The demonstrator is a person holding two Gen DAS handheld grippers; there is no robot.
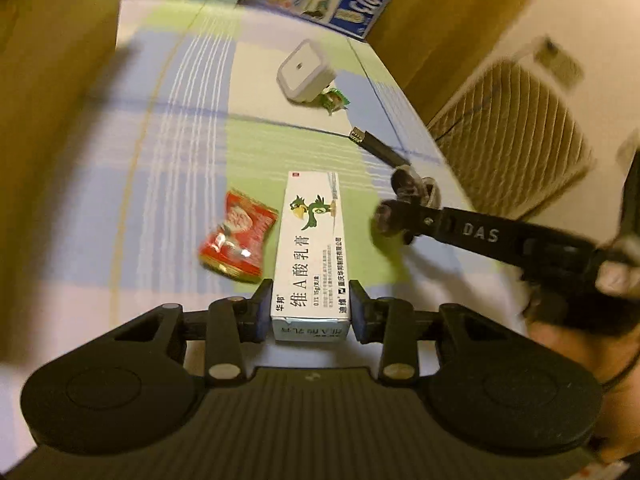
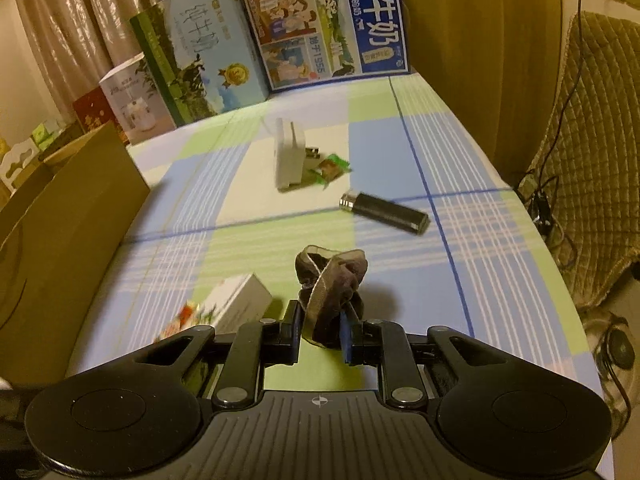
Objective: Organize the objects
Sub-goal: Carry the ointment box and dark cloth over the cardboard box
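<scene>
Both pick-ups look done: the left hand-held gripper (image 1: 310, 312) clamps the white ointment box (image 1: 310, 248), the right hand-held gripper (image 2: 322, 334) pinches the dark sock (image 2: 332, 284), while the red packet (image 1: 236, 236), charger (image 2: 289, 154), green candy (image 2: 332, 168) and black lighter (image 2: 386, 207) remain on the checked table (image 2: 400, 140).

Black claw (image 2: 322, 330), probably blue-padded

"DAS" on right gripper (image 1: 394, 204)
</scene>
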